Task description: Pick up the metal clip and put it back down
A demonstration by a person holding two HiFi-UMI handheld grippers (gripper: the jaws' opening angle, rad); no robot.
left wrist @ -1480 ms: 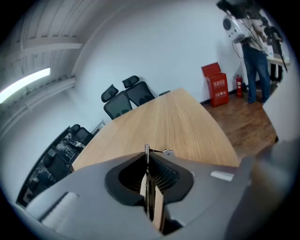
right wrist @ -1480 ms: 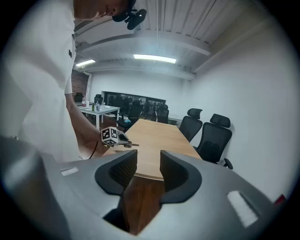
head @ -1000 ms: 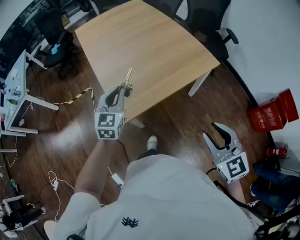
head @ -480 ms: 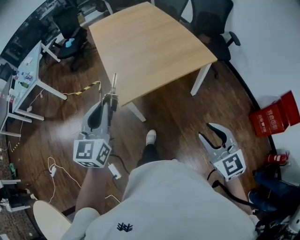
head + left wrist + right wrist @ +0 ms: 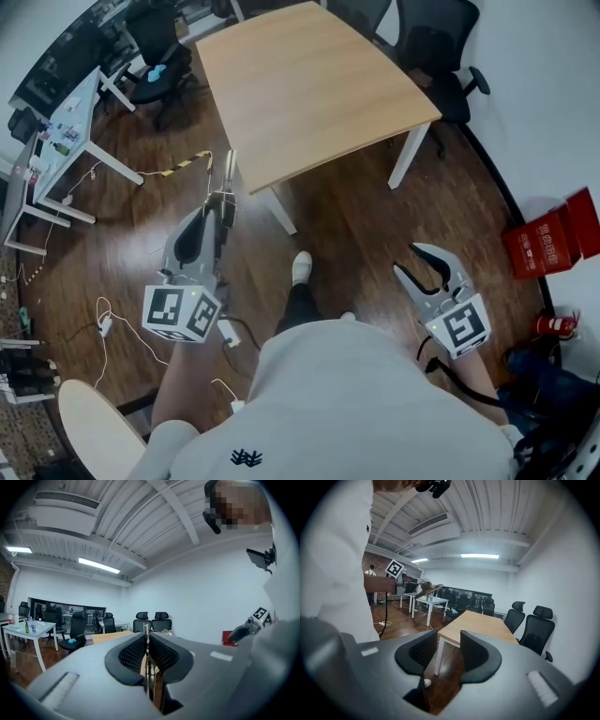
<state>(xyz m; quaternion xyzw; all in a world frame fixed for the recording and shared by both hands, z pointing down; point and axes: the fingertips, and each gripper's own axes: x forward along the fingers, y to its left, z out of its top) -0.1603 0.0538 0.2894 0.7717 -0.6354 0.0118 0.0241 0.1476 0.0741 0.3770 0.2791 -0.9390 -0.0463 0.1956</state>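
Beside the table (image 5: 309,84), left gripper (image 5: 223,200) pinches metal clip (image 5: 231,169) (jaws together).

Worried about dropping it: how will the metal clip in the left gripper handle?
The metal clip is likely stiff: it juts past the shut fingers of the left gripper without drooping. Thin and narrow, so probably light. Bare metal may slip on the smooth table.

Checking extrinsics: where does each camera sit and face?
Head view: on the person's head, facing steeply down at the wooden table and floor; shows white shirt, left gripper shut on metal clip, right gripper open.
Left gripper view: rides that gripper, looks level along shut jaws toward office chairs; shirt at right.
Right gripper view: looks along open, empty jaws; shirt at left.
Shared: the wooden table, in all three.
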